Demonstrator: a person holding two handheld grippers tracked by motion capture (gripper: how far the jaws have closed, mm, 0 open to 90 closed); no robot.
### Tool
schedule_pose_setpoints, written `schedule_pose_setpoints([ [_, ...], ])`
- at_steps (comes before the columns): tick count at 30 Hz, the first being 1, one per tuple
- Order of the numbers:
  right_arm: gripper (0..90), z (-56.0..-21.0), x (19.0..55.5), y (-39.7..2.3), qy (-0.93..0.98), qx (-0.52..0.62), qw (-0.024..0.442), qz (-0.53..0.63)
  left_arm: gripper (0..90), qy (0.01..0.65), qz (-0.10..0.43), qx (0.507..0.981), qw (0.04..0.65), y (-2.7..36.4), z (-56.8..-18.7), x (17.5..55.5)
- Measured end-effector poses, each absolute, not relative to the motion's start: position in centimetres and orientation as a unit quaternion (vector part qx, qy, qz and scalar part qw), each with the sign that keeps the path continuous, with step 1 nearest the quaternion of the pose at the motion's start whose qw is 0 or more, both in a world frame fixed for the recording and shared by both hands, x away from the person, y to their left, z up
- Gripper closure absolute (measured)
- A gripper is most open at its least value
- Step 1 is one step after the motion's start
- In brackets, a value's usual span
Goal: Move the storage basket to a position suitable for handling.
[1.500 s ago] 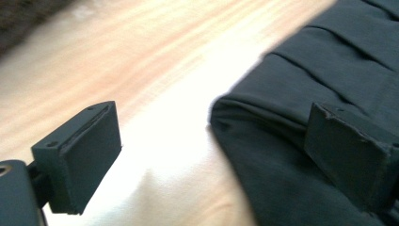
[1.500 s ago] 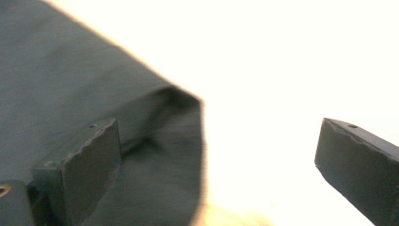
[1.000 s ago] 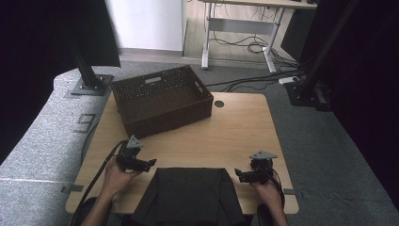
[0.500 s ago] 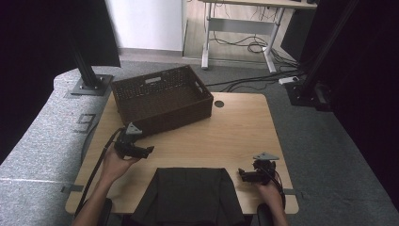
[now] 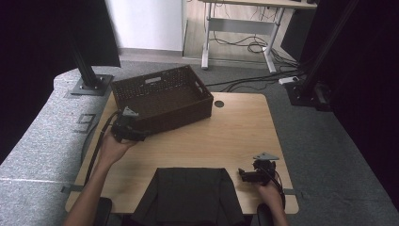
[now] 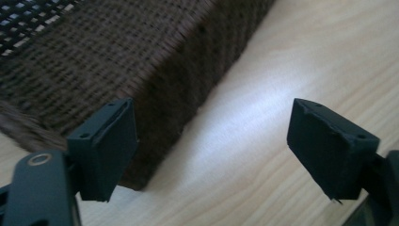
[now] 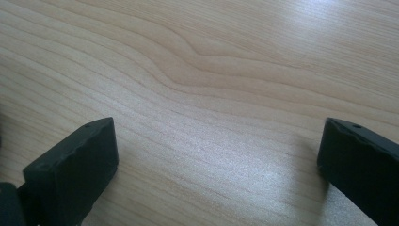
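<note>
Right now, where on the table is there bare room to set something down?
The right half of the table is bare, from the wicker basket to the right gripper. It is tight on the left, where the left gripper sits against the basket, and by the dark cloth.

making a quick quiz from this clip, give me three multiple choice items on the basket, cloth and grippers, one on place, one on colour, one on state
1. Where does the woven basket stand on the table?
A. far left part
B. near right corner
C. middle of the near edge

2. What colour is the folded cloth at the near edge?
A. white
B. black
C. red

3. How do the jaws of the left gripper stand?
A. clamped on the basket wall
B. apart, with nothing pressed between them
C. shut on the cloth

Answers:
1 A, the high view shows the basket at the far left, by the left gripper.
2 B, the cloth is dark against the pale wood.
3 B, the left gripper view shows both pads apart beside the basket corner; the jaws have just been closing, with only bare table between them.
</note>
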State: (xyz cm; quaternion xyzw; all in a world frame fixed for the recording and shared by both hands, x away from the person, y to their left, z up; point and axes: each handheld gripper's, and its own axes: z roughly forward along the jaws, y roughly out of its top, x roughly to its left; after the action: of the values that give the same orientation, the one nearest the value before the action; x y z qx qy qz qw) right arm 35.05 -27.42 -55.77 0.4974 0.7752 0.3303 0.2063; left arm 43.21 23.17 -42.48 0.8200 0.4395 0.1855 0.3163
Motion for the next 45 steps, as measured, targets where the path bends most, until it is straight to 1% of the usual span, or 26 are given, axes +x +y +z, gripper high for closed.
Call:
schedule_pose_setpoints([
  [2, 0.0, -55.8, 35.0, -27.4, 0.775, 0.498, 0.207, 0.330, 18.8, 0.447, 0.189, 0.814, 0.319, 23.7, -41.8, 43.7],
  [6, 0.0, -55.8, 35.0, -27.4, 0.775, 0.498, 0.207, 0.330, 19.3, 0.461, 0.198, 0.806, 0.314, 24.5, -40.7, 44.7],
  [12, 0.0, -55.8, 35.0, -27.4, 0.775, 0.498, 0.207, 0.330, 21.7, 0.486, 0.210, 0.792, 0.304, 26.3, -40.1, 46.2],
  [16, 0.0, -55.8, 35.0, -27.4, 0.775, 0.498, 0.207, 0.330, 23.7, 0.507, 0.218, 0.781, 0.291, 27.6, -40.5, 47.3],
  [26, 0.0, -55.8, 35.0, -27.4, 0.775, 0.498, 0.207, 0.330, 33.0, 0.535, 0.230, 0.769, 0.263, 29.1, -42.2, 48.3],
  [30, 0.0, -55.8, 35.0, -27.4, 0.775, 0.498, 0.206, 0.331, 36.4, 0.544, 0.219, 0.764, 0.267, 29.5, -42.9, 48.5],
  [35, 0.0, -55.8, 35.0, -27.4, 0.775, 0.498, 0.207, 0.331, 44.4, 0.550, 0.205, 0.760, 0.279, 29.6, -43.4, 48.7],
  [38, 0.0, -55.8, 35.0, -27.4, 0.775, 0.498, 0.206, 0.331, 50.6, 0.549, 0.211, 0.761, 0.275, 29.3, -43.5, 48.7],
  [40, 0.0, -55.8, 35.0, -27.4, 0.775, 0.498, 0.207, 0.331, 52.6, 0.550, 0.213, 0.759, 0.275, 29.2, -43.5, 48.6],
  [45, 0.0, -55.8, 35.0, -27.4, 0.775, 0.498, 0.207, 0.331, 58.0, 0.558, 0.198, 0.754, 0.285, 29.4, -43.6, 48.6],
])
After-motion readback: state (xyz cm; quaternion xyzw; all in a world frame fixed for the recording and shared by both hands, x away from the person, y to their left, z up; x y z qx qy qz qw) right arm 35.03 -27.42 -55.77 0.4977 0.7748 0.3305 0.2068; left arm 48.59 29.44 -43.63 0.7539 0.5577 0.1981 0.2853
